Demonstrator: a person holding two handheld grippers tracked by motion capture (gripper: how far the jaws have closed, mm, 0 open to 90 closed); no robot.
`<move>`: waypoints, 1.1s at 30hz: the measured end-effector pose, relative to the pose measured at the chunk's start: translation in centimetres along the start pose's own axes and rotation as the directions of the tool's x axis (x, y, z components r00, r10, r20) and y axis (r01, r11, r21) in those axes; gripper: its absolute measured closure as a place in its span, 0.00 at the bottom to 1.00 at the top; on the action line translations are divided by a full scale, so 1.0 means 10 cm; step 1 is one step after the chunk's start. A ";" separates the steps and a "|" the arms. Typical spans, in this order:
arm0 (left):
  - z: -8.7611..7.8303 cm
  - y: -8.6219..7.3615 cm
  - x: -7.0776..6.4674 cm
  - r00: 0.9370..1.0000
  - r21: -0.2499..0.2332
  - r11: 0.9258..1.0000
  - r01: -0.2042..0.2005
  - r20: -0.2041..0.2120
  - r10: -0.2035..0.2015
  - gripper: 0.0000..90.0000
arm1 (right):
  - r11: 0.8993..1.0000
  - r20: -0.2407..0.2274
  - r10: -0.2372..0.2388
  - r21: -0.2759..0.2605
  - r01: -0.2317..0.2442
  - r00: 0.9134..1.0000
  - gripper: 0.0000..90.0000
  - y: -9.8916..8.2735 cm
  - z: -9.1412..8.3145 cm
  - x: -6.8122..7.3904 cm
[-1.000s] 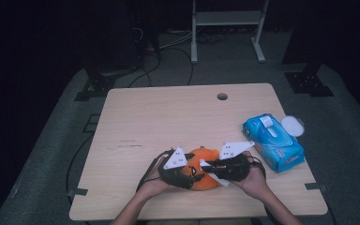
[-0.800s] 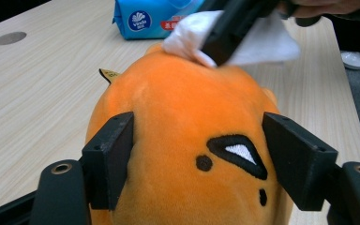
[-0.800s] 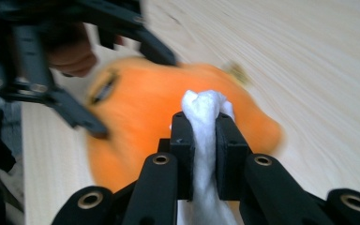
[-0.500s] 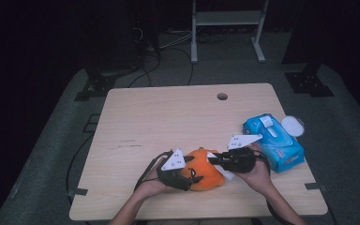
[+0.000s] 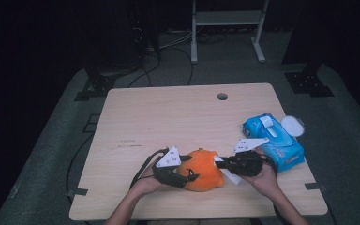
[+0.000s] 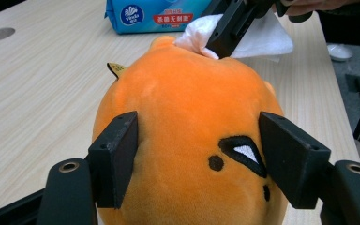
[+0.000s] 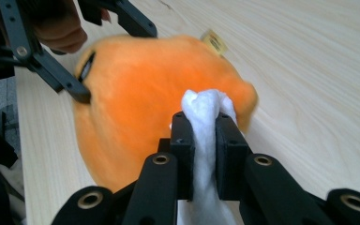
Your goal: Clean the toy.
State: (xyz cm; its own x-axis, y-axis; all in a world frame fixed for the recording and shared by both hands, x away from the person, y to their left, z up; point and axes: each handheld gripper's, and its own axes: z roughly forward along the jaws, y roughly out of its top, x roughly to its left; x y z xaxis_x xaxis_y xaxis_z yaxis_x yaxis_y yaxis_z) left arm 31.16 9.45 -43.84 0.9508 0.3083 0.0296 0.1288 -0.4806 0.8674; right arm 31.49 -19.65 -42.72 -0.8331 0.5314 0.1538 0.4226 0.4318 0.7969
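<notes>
An orange plush toy (image 5: pixel 205 168) with a stitched black eye (image 6: pixel 241 153) lies near the table's front edge. My left gripper (image 5: pixel 187 177) reaches it from the left. Its jaws have just been closing, and both pads (image 6: pixel 117 159) now press on the plush's sides. My right gripper (image 5: pixel 221 164) comes in from the right, shut on a bunched white wipe (image 7: pixel 206 112). The wipe's tip touches the top of the plush (image 7: pixel 140 93). The left gripper view has the right gripper (image 6: pixel 220 42) and its wipe (image 6: pixel 258 40) at the plush's far side.
A blue pack of wet wipes (image 5: pixel 274 139) lies at the table's right edge, just behind my right hand, with a white round lid (image 5: pixel 292 125) beside it. The wooden table (image 5: pixel 168 117) has a small cable hole (image 5: pixel 222 96) at the back.
The right gripper has shifted a little to the right with the wipe in it. The left hand and the plush have hardly moved.
</notes>
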 end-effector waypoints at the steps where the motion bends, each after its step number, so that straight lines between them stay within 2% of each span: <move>1: 0.00 0.00 0.00 1.000 -0.001 1.000 0.003 0.001 -0.003 0.35 | 1.000 0.014 -0.009 0.009 0.009 1.000 0.88 0.00 0.00 -0.01; 6: 0.02 -0.02 -0.03 1.000 0.004 1.000 -0.007 0.010 0.007 0.35 | 1.000 -0.007 0.003 -0.026 -0.003 1.000 0.88 0.06 -0.01 0.04; 9: 0.00 0.00 -0.06 1.000 0.018 1.000 -0.025 -0.007 0.025 0.36 | 0.999 -0.016 -0.012 -0.033 0.012 1.000 0.88 0.09 0.01 0.08; 11: 0.00 0.00 -0.06 1.000 0.019 0.999 -0.027 -0.015 0.027 0.36 | 1.000 -0.018 0.003 -0.027 -0.003 1.000 0.88 0.06 0.00 0.04; 13: 0.00 -0.01 -0.05 1.000 0.012 1.000 -0.015 -0.016 0.015 0.35 | 1.000 0.006 0.028 -0.007 -0.028 1.000 0.88 -0.01 -0.02 -0.03; 15: 0.00 -0.01 -0.05 1.000 0.011 1.000 -0.022 -0.008 0.022 0.35 | 0.999 0.013 0.054 0.006 -0.054 0.998 0.88 -0.07 -0.02 -0.08; 16: 0.01 -0.01 -0.06 1.000 0.010 1.000 -0.023 -0.004 0.023 0.35 | 0.998 0.001 0.064 -0.005 -0.064 0.998 0.88 -0.07 -0.03 -0.08; 21: 0.03 0.02 -0.11 0.998 0.023 0.997 -0.068 0.004 0.067 0.35 | 0.995 -0.042 0.050 -0.085 -0.053 0.998 0.88 0.12 -0.02 -0.02; 24: 0.03 0.01 -0.09 0.999 0.012 0.999 -0.049 0.002 0.049 0.35 | 0.996 -0.049 0.056 -0.069 -0.059 0.997 0.88 0.08 0.01 -0.05; 26: 0.03 0.01 -0.08 0.999 0.008 0.999 -0.040 0.000 0.040 0.35 | 0.998 -0.033 0.056 -0.034 -0.057 0.998 0.88 0.02 0.00 -0.07; 29: 0.04 0.02 -0.12 0.998 0.016 0.998 -0.068 0.003 0.068 0.35 | 0.998 -0.019 0.056 -0.003 -0.056 0.998 0.88 -0.05 -0.03 -0.06; 33: 0.08 0.04 -0.18 0.995 0.013 0.995 -0.096 0.018 0.096 0.35 | 0.997 -0.052 0.037 -0.066 -0.041 0.998 0.88 0.08 -0.06 0.01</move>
State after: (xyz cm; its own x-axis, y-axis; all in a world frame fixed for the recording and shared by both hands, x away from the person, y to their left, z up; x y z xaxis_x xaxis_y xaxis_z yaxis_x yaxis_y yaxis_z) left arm 29.67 8.07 -43.97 0.9636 0.2463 0.1036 0.0406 -0.5183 0.8542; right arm 31.54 -19.66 -41.75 -0.8343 0.5082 0.2139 0.4317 0.3609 0.8266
